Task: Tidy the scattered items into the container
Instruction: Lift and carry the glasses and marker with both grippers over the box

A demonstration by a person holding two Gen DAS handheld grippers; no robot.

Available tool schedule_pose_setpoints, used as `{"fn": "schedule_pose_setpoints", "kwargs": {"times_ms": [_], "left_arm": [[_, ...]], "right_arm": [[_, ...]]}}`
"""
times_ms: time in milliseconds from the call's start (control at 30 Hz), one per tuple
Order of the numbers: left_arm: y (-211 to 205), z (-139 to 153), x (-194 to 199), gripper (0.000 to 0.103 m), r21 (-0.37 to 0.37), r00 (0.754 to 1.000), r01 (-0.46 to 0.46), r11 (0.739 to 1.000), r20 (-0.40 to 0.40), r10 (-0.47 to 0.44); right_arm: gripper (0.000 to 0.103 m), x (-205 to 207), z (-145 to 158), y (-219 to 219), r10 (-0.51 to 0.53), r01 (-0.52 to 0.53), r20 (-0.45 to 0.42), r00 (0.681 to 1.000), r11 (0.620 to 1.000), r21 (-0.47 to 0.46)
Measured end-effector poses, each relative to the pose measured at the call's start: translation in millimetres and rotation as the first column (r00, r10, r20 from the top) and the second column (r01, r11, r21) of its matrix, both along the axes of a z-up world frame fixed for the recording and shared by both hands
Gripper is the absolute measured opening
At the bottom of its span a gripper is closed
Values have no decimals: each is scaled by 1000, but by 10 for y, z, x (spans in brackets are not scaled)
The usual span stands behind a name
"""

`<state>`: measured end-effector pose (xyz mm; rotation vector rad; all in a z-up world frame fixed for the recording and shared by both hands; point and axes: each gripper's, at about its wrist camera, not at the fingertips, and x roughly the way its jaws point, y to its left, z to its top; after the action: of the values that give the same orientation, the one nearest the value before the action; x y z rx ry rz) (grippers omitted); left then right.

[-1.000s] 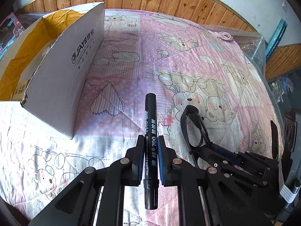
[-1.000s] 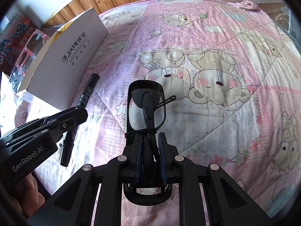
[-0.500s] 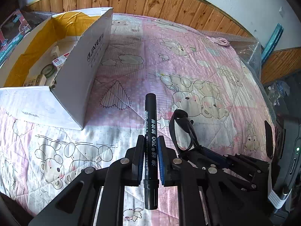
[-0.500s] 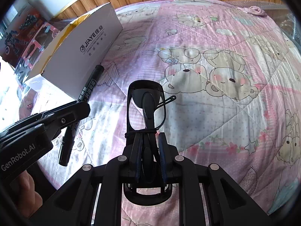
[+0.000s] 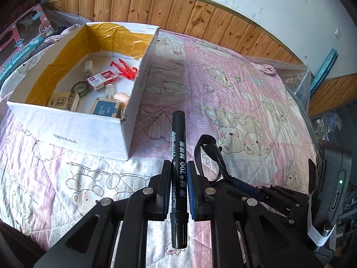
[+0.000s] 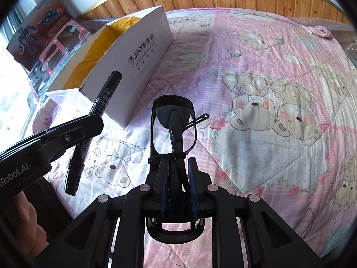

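A black marker pen [image 5: 178, 172] stands clamped upright in my left gripper [image 5: 177, 167], which is shut on its barrel. The same marker [image 6: 93, 120] shows in the right wrist view, pointing towards the box. My right gripper [image 6: 177, 167] is shut on folded black glasses [image 6: 173, 125], whose frame [image 5: 206, 156] sticks up beside the marker. The open white cardboard box [image 5: 89, 131] sits on the bed, ahead and left of both grippers. Inside it lie a red figure [image 5: 126, 70], a small red-and-white carton [image 5: 101, 80], a tape roll [image 5: 80, 88] and several other small items.
The pink bear-print quilt [image 5: 234, 102] covers the bed. Wooden panelling [image 5: 178, 11] runs behind it. Toy boxes [image 6: 44, 42] stand left of the cardboard box. A person's hand [image 6: 24, 221] holds the left gripper. Bubble wrap [image 5: 294, 78] edges the bed's far right.
Both grippers have risen with their loads, so the left wrist view now looks down into the box and shows its contents. Both grips are unchanged.
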<state>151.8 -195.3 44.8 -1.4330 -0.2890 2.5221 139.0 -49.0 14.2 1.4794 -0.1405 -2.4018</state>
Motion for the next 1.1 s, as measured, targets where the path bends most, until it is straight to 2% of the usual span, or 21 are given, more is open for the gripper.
{"fn": "schedule_pose_setpoints", "kwargs": {"times_ms": [433,767,900,1100], "left_arm": [[-751,504,-210,14,-12,989,-116,993,-95,114],[-1276,743,-575,14,-23,972,-193,981,-143,188],[-1443,771,-802,14,-21,968,-214,977,-142,209],[-1606,659,-1175,14,4,973,-220,976,-78,220]], "right_arm": [[18,-317,644,-651,114,-116,-111,987,993,-11],[18,-679,965,-1163,181,-182,-161,970,983,11],[18,-865,1007,-1343,193,-194,-161,968,981,12],[18,-1210,981,-1585,189,-190,-139,972,982,4]]}}
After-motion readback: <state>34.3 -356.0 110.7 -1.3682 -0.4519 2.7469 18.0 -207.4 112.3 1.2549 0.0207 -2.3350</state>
